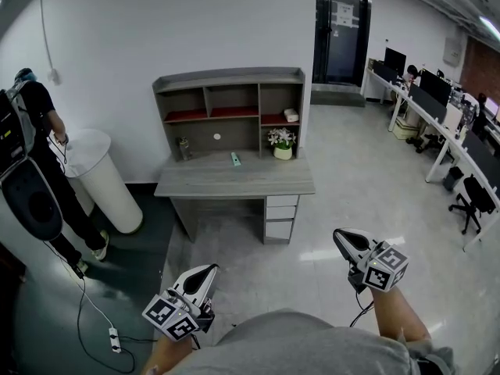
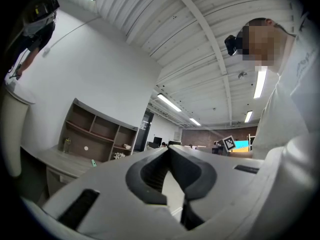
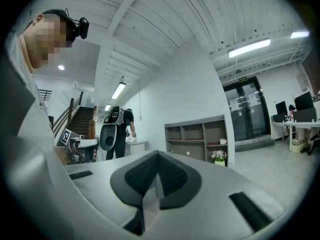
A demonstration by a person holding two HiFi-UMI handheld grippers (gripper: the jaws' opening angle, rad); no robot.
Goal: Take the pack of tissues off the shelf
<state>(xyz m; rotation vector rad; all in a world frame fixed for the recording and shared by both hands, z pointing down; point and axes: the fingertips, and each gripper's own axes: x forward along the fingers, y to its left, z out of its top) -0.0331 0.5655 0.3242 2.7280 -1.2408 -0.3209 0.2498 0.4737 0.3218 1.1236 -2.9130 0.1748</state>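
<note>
The pack of tissues [image 1: 291,115] is a small white bundle in the lower right compartment of the grey shelf unit [image 1: 226,80] that stands on a grey desk [image 1: 203,180]. It shows small in the left gripper view [image 2: 127,146] and in the right gripper view [image 3: 223,141]. My left gripper [image 1: 209,269] is low at the left, its jaws shut and empty [image 2: 168,148]. At the lower right, my right gripper [image 1: 339,234] also has its jaws shut on nothing [image 3: 158,154]. Both point toward the desk from well short of it, across open floor.
A pot of white flowers [image 1: 282,141] and a small green object [image 1: 235,159] stand on the desk. A person [image 1: 39,123] works at a white round stand [image 1: 98,174] on the left. A power strip [image 1: 115,339] and cable lie on the floor. Office desks [image 1: 445,123] and a chair [image 1: 473,201] line the right.
</note>
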